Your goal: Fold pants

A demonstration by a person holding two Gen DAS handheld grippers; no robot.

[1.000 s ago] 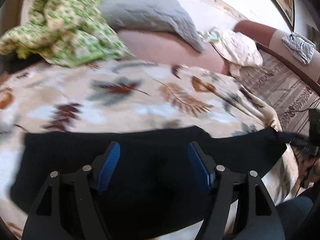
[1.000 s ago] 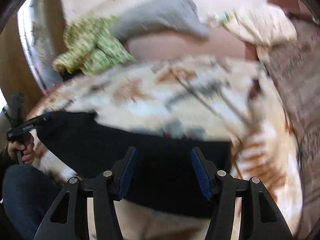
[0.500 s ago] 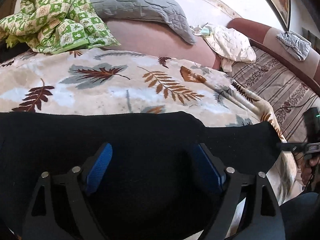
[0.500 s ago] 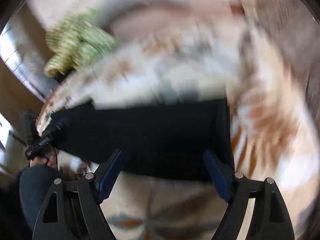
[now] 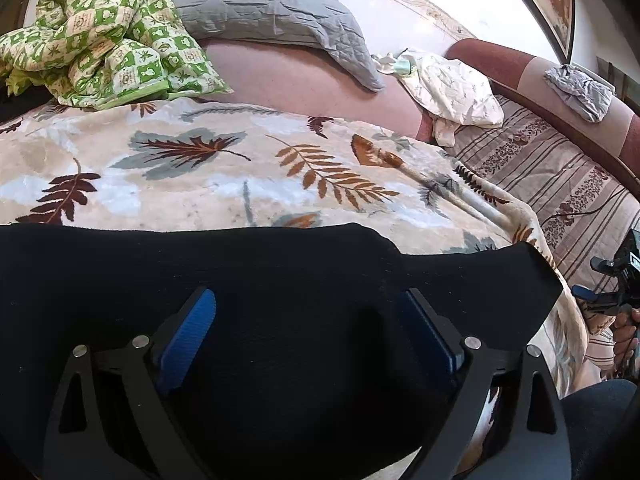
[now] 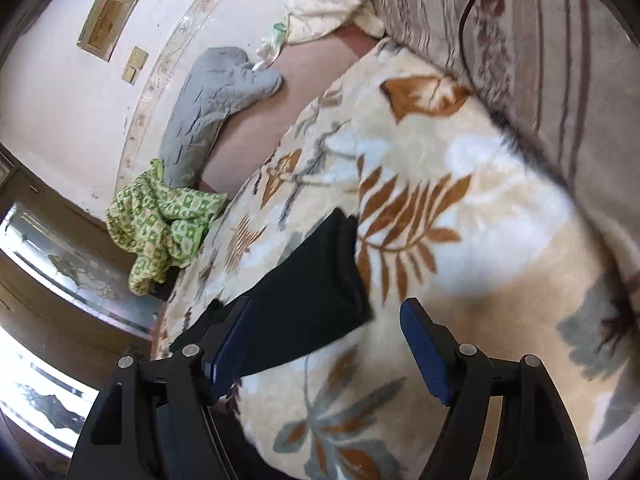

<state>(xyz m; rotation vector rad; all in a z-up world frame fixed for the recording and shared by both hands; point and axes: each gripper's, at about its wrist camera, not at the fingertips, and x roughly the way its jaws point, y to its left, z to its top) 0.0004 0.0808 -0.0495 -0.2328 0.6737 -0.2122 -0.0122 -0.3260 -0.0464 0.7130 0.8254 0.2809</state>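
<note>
Item: black pants (image 5: 280, 280), laid flat along the near edge of a leaf-print blanket (image 5: 240, 176) on a bed. In the left wrist view we see them as one dark band; their left end runs out of the frame and their near edge is hidden under the gripper frame. We cannot make out seams, waistband or leg ends in the black cloth. In the right wrist view we see only one squared end of the pants (image 6: 316, 280), the rest covered by the gripper's finger.

Left gripper (image 5: 308, 340): jaws spread wide and opening further, both blue pads over the pants, cloth between them but not pinched; released.

Right gripper (image 6: 324, 348): jaws apart and opening, unclenched. Its left pad overlaps the pants' end; whether it touches we cannot tell. Its right pad stands over bare blanket.

Beyond: green checked quilt (image 5: 100, 40), grey quilted pillow (image 5: 272, 12), cream garment (image 5: 452, 88), striped bedcover (image 5: 560, 176), with a black cable across it.
</note>
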